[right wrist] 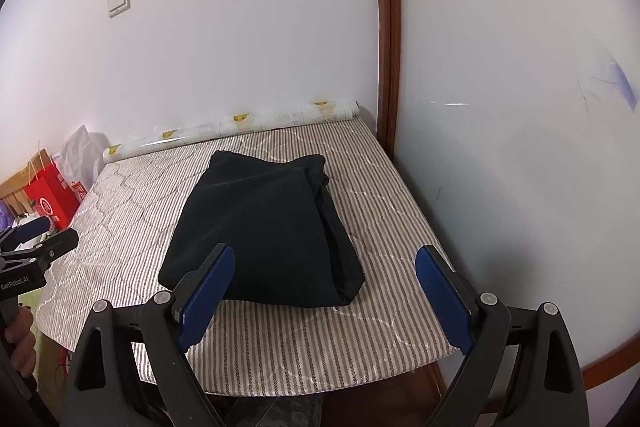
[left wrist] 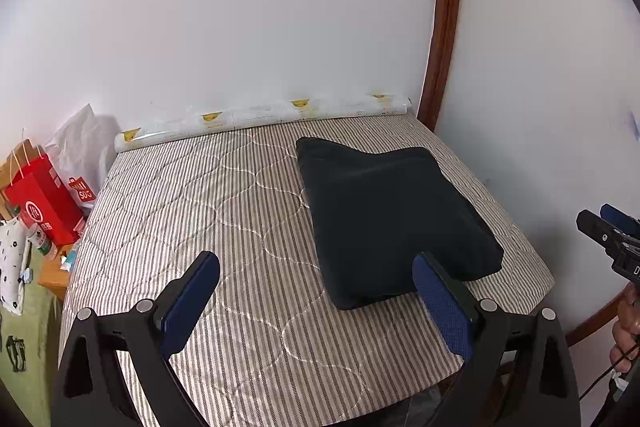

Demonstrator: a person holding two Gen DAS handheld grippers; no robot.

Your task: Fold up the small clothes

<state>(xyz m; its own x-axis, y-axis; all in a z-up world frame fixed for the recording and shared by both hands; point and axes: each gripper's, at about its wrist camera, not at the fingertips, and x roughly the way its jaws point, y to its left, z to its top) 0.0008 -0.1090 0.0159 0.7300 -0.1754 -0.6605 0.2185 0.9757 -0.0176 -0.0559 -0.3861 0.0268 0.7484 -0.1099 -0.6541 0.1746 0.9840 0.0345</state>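
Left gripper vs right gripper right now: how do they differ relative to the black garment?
The left gripper hangs above bare striped mattress, with the black garment beside its right finger. The right gripper frames the garment's near right corner instead, with the cloth mostly towards its left finger. In the right wrist view the left gripper sits off to the garment's left. Shared: both are open, hold nothing, and do not touch the folded garment.

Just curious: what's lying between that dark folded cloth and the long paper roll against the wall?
Nothing but bare striped mattress separates the dark folded garment from the paper roll; both wrist views show this.
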